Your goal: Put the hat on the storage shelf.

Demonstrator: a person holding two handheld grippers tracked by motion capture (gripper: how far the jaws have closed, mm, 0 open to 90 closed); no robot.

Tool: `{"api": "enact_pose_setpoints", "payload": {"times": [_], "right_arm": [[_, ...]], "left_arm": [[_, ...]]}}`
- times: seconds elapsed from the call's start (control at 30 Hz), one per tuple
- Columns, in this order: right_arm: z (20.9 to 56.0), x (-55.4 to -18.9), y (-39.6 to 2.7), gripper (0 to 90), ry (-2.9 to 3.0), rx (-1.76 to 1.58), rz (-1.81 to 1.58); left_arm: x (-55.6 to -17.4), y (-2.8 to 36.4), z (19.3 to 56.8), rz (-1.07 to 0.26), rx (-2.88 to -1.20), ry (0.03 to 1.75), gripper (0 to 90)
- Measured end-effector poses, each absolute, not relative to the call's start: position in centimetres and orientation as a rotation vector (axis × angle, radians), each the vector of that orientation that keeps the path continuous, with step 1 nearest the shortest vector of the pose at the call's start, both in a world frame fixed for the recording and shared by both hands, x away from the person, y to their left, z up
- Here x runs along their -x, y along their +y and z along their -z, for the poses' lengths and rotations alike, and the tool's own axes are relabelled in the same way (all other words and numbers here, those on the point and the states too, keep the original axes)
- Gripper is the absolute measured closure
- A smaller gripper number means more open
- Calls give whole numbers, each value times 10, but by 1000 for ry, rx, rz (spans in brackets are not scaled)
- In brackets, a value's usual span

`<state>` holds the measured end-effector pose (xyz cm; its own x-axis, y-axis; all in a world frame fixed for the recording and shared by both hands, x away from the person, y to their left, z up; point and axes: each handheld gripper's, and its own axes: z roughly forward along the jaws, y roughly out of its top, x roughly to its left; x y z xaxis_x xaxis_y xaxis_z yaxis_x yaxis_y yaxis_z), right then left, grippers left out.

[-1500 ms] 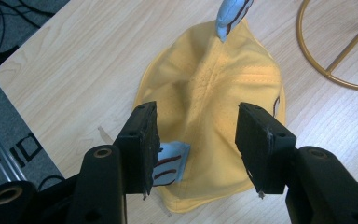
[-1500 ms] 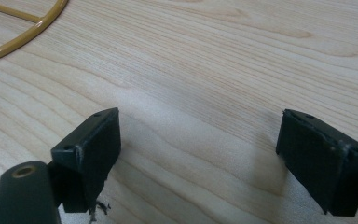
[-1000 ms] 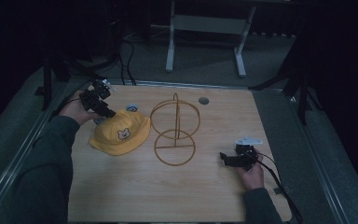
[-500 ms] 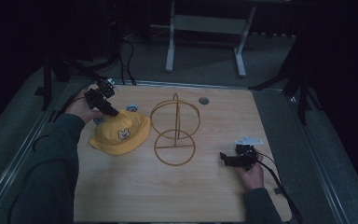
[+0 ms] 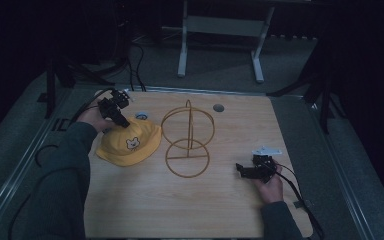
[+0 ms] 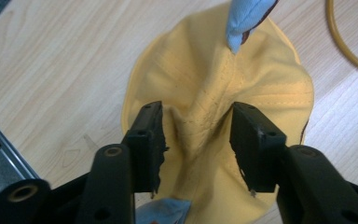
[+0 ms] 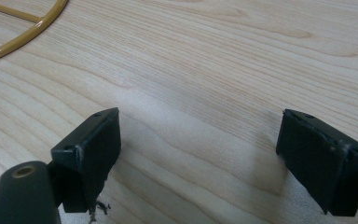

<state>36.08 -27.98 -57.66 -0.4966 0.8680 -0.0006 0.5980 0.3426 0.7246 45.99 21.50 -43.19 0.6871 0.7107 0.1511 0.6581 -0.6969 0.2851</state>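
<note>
Left hand-held gripper [image 6: 198, 135] sits down over the yellow hat [image 6: 261, 84], jaws partly open and just been closing, a raised fold of the hat's cloth between the 2 pads [image 6: 149, 140]. The pads lie right beside the fold; whether they press it cannot be told. A light blue flap [image 6: 242, 18] sticks up at the hat's far edge in the left gripper view.

In the high view the hat [image 5: 130, 147] lies on the worktop [image 5: 180, 210] at its left side, just beside a gold wire stand [image 5: 187, 145]. Right hand-held gripper [image 7: 200, 154] rests low over bare wood, jaws wide apart, nothing between them, well apart from the hat.
</note>
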Motion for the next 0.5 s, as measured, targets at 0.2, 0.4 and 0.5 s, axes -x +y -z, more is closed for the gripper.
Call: {"api": "enact_pose_setpoints", "payload": {"times": [0.2, 0.4, 0.5], "right_arm": [[577, -361, -280, 136, 2225, -1291, -954], [577, -361, -280, 136, 2225, -1290, -953], [577, -361, -280, 136, 2225, -1290, -954]], "left_arm": [[-460, 211, 436, -359, -2730, 1066, 744], [-458, 212, 435, -320, -2730, 1050, 834], [-458, 212, 435, -310, -2733, 1043, 838]]}}
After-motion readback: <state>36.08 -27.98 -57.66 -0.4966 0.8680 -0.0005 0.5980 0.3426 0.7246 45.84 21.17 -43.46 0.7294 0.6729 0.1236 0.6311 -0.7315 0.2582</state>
